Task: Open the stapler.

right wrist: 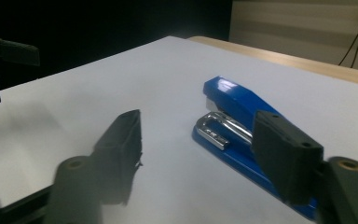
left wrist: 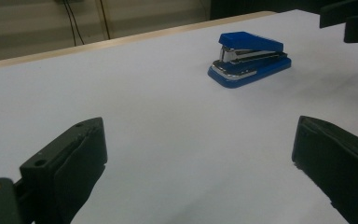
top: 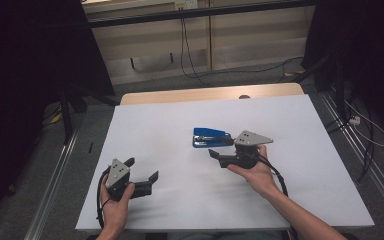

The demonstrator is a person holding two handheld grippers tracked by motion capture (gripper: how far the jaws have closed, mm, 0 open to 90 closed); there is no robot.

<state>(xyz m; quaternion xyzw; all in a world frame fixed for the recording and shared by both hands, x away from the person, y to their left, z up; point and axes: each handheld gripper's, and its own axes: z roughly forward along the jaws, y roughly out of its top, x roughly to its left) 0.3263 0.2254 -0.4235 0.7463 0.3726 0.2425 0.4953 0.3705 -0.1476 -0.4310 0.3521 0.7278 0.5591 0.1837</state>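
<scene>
The blue stapler [top: 211, 137] lies flat near the middle of the white surface [top: 160, 115], just beside the right gripper [top: 215, 154]; that gripper's fingers [right wrist: 284, 154] stand partly apart with nothing pressed between them, one finger alongside the stapler's body, seemingly lining up to straddle it; the left gripper [top: 142, 170] rests well apart near the front edge, fingers [left wrist: 70, 163] wide and empty, likely kept clear
</scene>
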